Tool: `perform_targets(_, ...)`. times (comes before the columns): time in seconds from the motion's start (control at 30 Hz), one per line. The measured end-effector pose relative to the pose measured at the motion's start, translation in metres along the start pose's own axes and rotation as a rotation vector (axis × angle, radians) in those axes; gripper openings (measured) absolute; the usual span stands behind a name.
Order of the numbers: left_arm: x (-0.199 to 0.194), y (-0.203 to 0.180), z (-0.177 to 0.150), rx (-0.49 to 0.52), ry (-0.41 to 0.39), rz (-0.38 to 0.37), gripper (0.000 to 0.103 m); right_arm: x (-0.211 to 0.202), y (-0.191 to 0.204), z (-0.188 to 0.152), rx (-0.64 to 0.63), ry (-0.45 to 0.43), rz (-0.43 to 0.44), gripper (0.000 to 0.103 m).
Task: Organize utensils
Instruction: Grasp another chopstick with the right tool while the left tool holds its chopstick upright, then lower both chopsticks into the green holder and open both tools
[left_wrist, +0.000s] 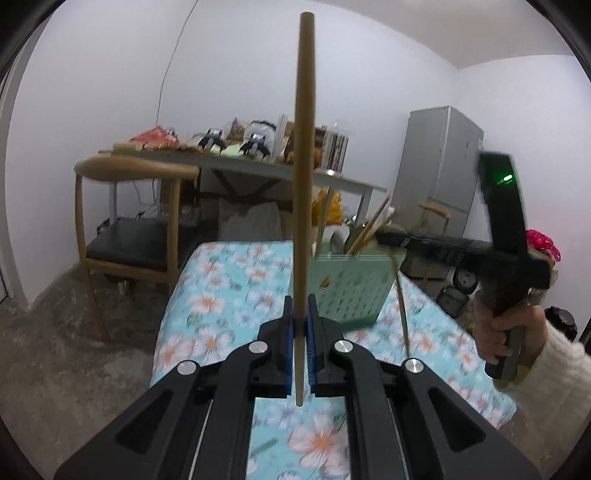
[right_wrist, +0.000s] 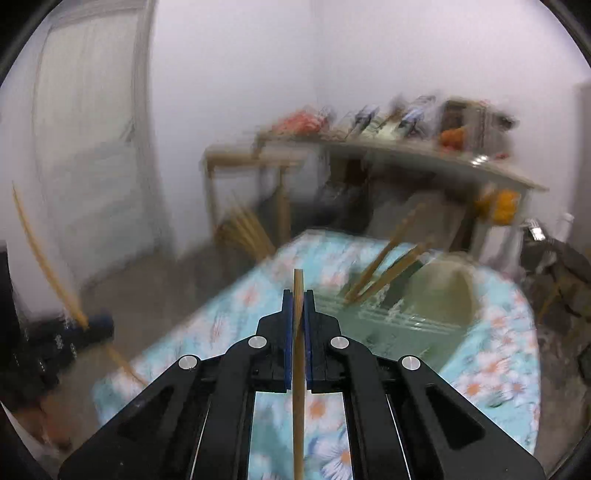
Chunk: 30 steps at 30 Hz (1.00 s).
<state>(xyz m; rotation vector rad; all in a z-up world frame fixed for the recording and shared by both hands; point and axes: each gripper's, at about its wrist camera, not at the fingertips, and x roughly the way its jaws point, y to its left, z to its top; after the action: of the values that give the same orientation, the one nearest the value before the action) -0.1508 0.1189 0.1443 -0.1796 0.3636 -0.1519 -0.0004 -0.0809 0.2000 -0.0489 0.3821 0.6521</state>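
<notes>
Ahead-right of both grippers: green holder (left_wrist: 351, 291) on the floral tabletop (left_wrist: 229, 295). Left gripper (left_wrist: 301, 325) pinches a chopstick (left_wrist: 304, 166) upright; right gripper (right_wrist: 298, 314) pinches another chopstick (right_wrist: 298, 369), also upright. Right looks nearer; drop tip-down.

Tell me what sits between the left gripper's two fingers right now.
A wooden chopstick stands upright between the left gripper's blue pads, clamped. The left wrist view shows this, with the green utensil holder on the flowered tablecloth behind.
</notes>
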Motion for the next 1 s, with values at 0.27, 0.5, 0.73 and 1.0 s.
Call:
perform_targets(0.27,0.004,-0.026,0.053,0.052,-0.111,-0.023,0.005,-0.054,-0.032,0.063,0.194,-0.318,0.010,0.003)
perform_targets(0.5,0.007,-0.033,0.055,0.050,-0.117,-0.040,0.005,-0.046,-0.022,0.092,0.203,-0.477,-0.085,0.003)
perform_targets(0.73,0.016,-0.023,0.041,0.054,-0.081,-0.026,0.006,0.042,-0.002,0.058,0.108,-0.316,-0.083,0.003)
perform_targets(1.0,0.027,-0.012,0.033,0.019,-0.053,-0.052,0.006,0.109,0.029,-0.029,-0.133,-0.029,-0.115,0.020)
